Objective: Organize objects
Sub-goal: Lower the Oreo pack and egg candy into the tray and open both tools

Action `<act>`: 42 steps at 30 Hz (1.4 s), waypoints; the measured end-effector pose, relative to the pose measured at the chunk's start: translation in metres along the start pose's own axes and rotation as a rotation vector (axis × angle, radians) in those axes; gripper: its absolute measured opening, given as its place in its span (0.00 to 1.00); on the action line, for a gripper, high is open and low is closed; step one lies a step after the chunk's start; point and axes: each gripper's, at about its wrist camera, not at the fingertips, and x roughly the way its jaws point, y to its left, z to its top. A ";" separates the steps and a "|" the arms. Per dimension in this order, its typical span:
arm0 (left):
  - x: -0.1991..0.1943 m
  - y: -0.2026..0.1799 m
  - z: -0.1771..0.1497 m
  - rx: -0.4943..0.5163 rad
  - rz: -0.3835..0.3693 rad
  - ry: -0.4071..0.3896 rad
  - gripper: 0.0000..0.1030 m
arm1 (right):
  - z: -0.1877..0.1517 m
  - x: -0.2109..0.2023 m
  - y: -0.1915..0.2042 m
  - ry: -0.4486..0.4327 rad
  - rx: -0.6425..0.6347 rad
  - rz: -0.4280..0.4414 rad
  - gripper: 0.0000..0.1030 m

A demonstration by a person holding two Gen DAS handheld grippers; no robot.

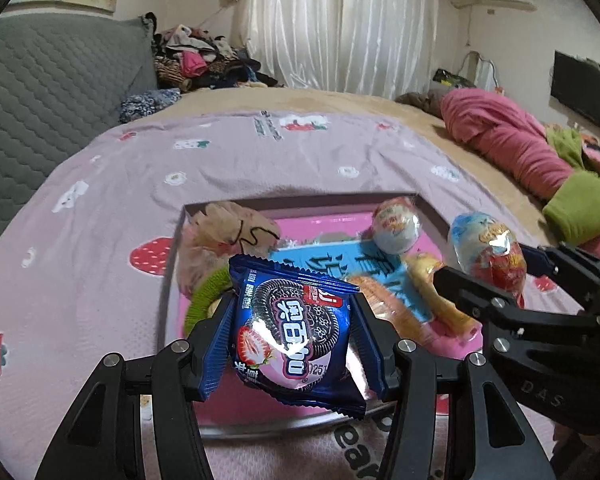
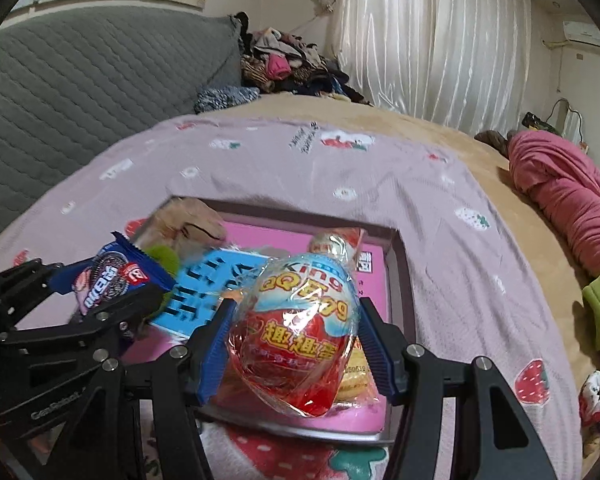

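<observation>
Left gripper: clenched on a blue Oreo strawberry cookie packet, blue pads pressing its two side edges; packet upright, tilted slightly, held above the near end of the tray.

Right gripper: clenched on a cellophane-wrapped toy surprise egg, red lower half, pale blue top, pads against both flanks; egg held over the near right part of the tray, just right of the left gripper.

Tray: shallow rectangular box with grey rim and pink floor, directly ahead of and below both grippers, resting on a pink strawberry-print sheet.

Contents ahead of the grippers: blue printed card lying flat at centre; beige plush toy with green knitted part in the far left corner; second wrapped egg at the far right; wrapped pastries near the right side, touching the card.

Beyond, right: pink bedding.
</observation>
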 end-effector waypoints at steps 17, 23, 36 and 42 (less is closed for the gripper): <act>0.028 0.003 -0.010 0.008 0.004 0.033 0.56 | -0.016 0.045 -0.009 0.046 -0.003 -0.012 0.58; 0.031 0.003 -0.011 0.008 0.011 0.032 0.57 | -0.018 0.045 -0.009 0.040 0.002 -0.010 0.58; 0.036 0.009 -0.013 -0.018 0.013 0.045 0.60 | -0.019 0.047 -0.012 0.044 0.023 -0.007 0.58; 0.033 0.009 -0.011 -0.018 0.011 0.037 0.69 | -0.019 0.045 -0.012 0.048 0.028 -0.006 0.65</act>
